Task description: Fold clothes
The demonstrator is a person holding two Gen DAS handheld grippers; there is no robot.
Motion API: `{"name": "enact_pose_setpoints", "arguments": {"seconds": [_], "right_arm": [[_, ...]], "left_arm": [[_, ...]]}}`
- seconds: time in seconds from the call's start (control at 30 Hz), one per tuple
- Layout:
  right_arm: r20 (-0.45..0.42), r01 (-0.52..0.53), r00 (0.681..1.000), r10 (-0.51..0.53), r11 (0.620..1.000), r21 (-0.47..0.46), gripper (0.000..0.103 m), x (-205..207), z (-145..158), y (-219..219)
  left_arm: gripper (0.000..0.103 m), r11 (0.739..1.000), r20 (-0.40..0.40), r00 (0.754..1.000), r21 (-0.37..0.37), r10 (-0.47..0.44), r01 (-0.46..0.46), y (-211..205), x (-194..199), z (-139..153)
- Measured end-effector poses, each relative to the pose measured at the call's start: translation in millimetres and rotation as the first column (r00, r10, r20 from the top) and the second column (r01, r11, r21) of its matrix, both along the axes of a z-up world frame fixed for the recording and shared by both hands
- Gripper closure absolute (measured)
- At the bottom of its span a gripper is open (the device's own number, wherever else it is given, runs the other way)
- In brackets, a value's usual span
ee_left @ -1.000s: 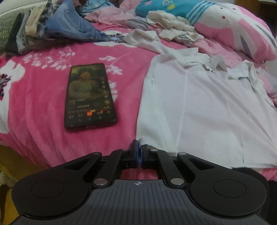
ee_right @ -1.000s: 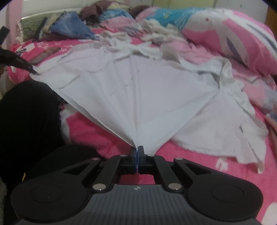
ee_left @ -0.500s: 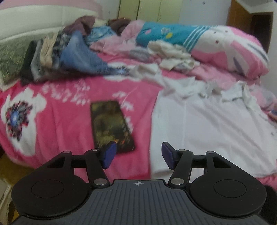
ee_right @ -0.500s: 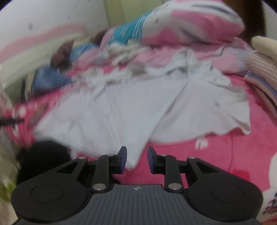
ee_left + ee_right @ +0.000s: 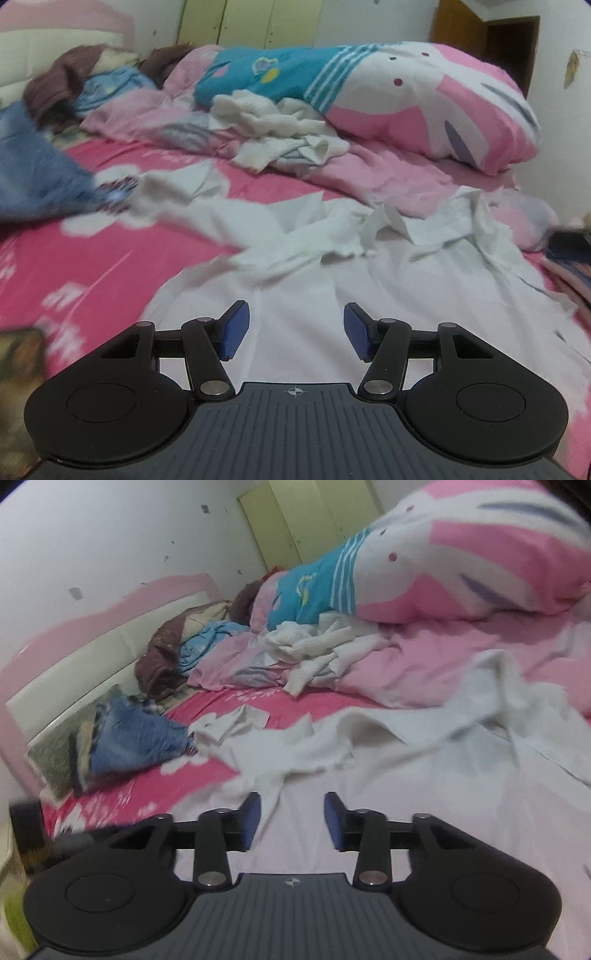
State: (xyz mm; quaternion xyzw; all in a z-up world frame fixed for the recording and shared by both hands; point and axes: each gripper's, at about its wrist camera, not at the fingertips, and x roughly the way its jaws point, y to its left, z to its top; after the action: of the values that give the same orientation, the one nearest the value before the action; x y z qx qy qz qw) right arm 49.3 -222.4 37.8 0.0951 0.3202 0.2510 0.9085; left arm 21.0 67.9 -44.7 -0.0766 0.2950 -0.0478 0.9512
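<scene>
Judging by how things lie, the folding is barely begun: at the far left a blue denim garment [image 5: 40, 173] sits crumpled on the hot-pink floral blanket [image 5: 92, 258], unfolded; beyond it a brown and light-blue heap [image 5: 74, 85] is bunched against the headboard [image 5: 74, 657]; none of these looks sorted or stacked

The white shirt [image 5: 332, 280] lies spread flat over the blanket in the near middle, its body smooth and wide, so laying it out seems done; no fold shows in it yet, and its upper part by the collar [image 5: 373, 225] is rumpled, one sleeve [image 5: 173, 192] trailing off to the left toward the denim; the cloth is thin, pale and lightly creased, with blur along its left edge

The left gripper [image 5: 295, 332] hovers over the shirt's lower body with its jaws apart and nothing between the blue pads [image 5: 234, 330]; in the right wrist view the right gripper [image 5: 291, 821] hangs over the same shirt [image 5: 406, 794], its jaws opening, likewise empty

Farther right, a tangle of cream garments [image 5: 280, 125] waits on the pale pink sheet [image 5: 369, 173], then a large pink, white and teal quilt roll [image 5: 424, 99]; at the far right edge a few folded-looking pieces [image 5: 569, 266] peek in, too cut off to judge; most of the work, I reckon, is left
</scene>
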Motion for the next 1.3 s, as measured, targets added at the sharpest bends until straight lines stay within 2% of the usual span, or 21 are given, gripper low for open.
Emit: {"name": "enact_pose_setpoints", "arguments": {"seconds": [0.1, 0.17, 0.27, 0.4, 0.43, 0.47, 0.53, 0.57, 0.67, 0.8, 0.87, 0.97, 1.07, 1.13, 1.2, 1.3], "right_arm": [[-0.041, 0.008, 0.999, -0.009, 1.000, -0.030, 0.052, 65, -13, 27], [-0.098, 0.019, 0.995, -0.021, 1.000, -0.014, 0.041, 115, -31, 40], [-0.161, 0.042, 0.986, -0.040, 0.999, 0.011, 0.041, 168, -60, 53], [-0.174, 0.094, 0.980, -0.096, 0.995, -0.021, 0.042, 222, -97, 67], [-0.183, 0.089, 0.979, -0.093, 0.996, -0.029, 0.049, 230, -104, 69], [-0.191, 0.085, 0.977, -0.090, 0.996, -0.036, 0.069, 238, -110, 70], [-0.188, 0.071, 0.979, -0.073, 0.997, -0.020, 0.099, 248, -112, 70], [-0.181, 0.062, 0.982, -0.061, 0.998, -0.004, 0.101, 251, -109, 70], [-0.147, 0.037, 0.989, -0.027, 0.997, 0.061, 0.101, 259, -95, 69], [-0.122, 0.040, 0.992, -0.021, 0.988, 0.152, 0.102, 284, -74, 80], [-0.141, 0.054, 0.990, -0.029, 0.983, 0.177, 0.101, 304, -75, 89], [-0.207, 0.089, 0.977, -0.041, 0.970, 0.225, 0.101, 337, -91, 100], [-0.254, 0.110, 0.966, -0.040, 0.957, 0.269, 0.101, 364, -109, 109], [-0.260, 0.118, 0.965, -0.045, 0.955, 0.271, 0.100, 378, -121, 118], [-0.283, 0.118, 0.958, -0.041, 0.959, 0.257, 0.099, 392, -133, 125], [-0.327, 0.150, 0.943, -0.063, 0.957, 0.247, 0.087, 406, -143, 128]], "left_arm": [[0.047, 0.999, 0.004, 0.999, 0.008, 0.045, -0.046, -10, 37, -11], [0.047, 0.997, 0.013, 0.997, 0.013, 0.078, -0.078, -13, 55, -20], [0.048, 0.993, 0.041, 0.993, 0.020, 0.114, -0.115, -16, 75, -32], [0.048, 0.990, 0.104, 0.985, -0.035, 0.136, -0.133, -15, 84, -45], [0.048, 0.990, 0.126, 0.982, -0.045, 0.141, -0.136, -15, 84, -48], [0.048, 0.989, 0.143, 0.979, -0.054, 0.143, -0.136, -14, 82, -51], [0.048, 0.988, 0.164, 0.976, -0.081, 0.142, -0.130, -11, 80, -57], [0.048, 0.986, 0.169, 0.975, -0.103, 0.146, -0.130, -9, 80, -58], [0.048, 0.977, 0.203, 0.965, -0.169, 0.167, -0.134, -3, 77, -57], [0.048, 0.969, 0.217, 0.958, -0.201, 0.188, -0.145, 1, 75, -59], [0.047, 0.965, 0.222, 0.955, -0.217, 0.199, -0.150, 4, 74, -60], [0.047, 0.957, 0.191, 0.957, -0.233, 0.218, -0.171, 7, 76, -65], [0.047, 0.939, 0.135, 0.959, -0.275, 0.250, -0.206, 16, 81, -73], [0.047, 0.925, 0.110, 0.956, -0.306, 0.271, -0.227, 22, 81, -78], [0.047, 0.921, 0.106, 0.956, -0.312, 0.275, -0.231, 24, 81, -80], [0.047, 0.918, 0.102, 0.955, -0.319, 0.278, -0.233, 26, 81, -82]]}}
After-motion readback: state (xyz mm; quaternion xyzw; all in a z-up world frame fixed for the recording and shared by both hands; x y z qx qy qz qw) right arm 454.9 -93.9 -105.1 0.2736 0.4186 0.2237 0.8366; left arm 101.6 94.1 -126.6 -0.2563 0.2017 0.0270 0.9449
